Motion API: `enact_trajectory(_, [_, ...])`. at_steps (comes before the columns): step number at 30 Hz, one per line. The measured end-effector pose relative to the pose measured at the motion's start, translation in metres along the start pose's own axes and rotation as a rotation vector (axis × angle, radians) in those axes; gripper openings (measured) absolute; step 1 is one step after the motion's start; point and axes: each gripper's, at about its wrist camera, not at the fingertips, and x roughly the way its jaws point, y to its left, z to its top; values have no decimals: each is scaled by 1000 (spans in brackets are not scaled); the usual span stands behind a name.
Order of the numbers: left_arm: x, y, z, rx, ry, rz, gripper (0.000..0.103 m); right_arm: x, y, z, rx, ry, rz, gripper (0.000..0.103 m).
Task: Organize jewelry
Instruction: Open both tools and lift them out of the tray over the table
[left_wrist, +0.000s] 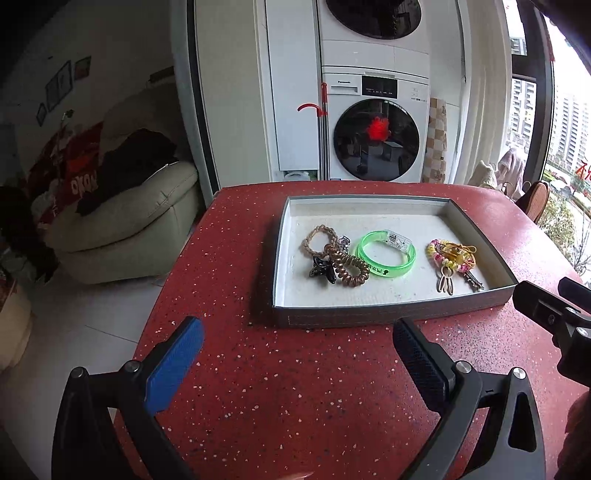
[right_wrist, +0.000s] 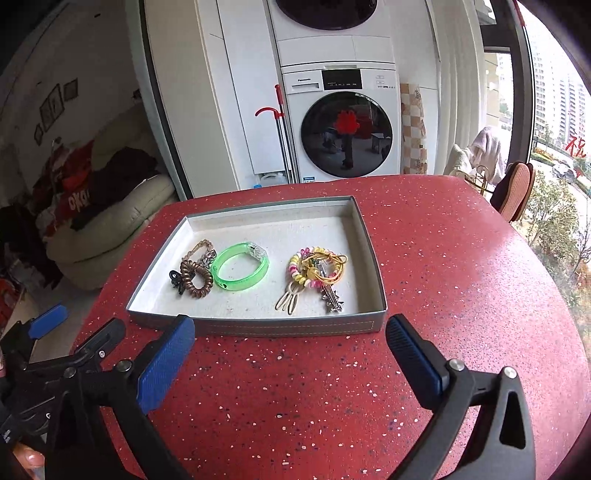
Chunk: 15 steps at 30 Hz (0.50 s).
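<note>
A shallow grey tray (left_wrist: 391, 314) (right_wrist: 288, 326) sits on the red speckled table. Inside lie a beige braided band and brown spiral hair tie with a black clip (left_wrist: 334, 258) (right_wrist: 195, 277), a green translucent bangle (left_wrist: 386, 253) (right_wrist: 242, 266), and a pile of a colourful bead bracelet, yellow cord and hair clips (left_wrist: 452, 262) (right_wrist: 314, 275). My left gripper (left_wrist: 297, 341) is open and empty, just short of the tray's near wall. My right gripper (right_wrist: 290, 341) is open and empty, also just short of that wall; it also shows at the right edge of the left wrist view (left_wrist: 554, 314).
The red table (left_wrist: 295, 387) (right_wrist: 461, 277) has its left edge close to the tray and curves off to the right. Beyond stand stacked washing machines (left_wrist: 373, 122), a cream sofa with clothes (left_wrist: 122, 206), and a chair (right_wrist: 513, 192) by the window.
</note>
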Motion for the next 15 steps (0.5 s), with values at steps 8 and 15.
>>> enact_trajectory(8, [-20,2,-20,-11,-9,4,103,-26,-3,-20,2,-21,-45,103])
enact_trajectory(15, [-35,0,-32,5,-14,0,103,-46,3,-35,-29,-64,-84,103])
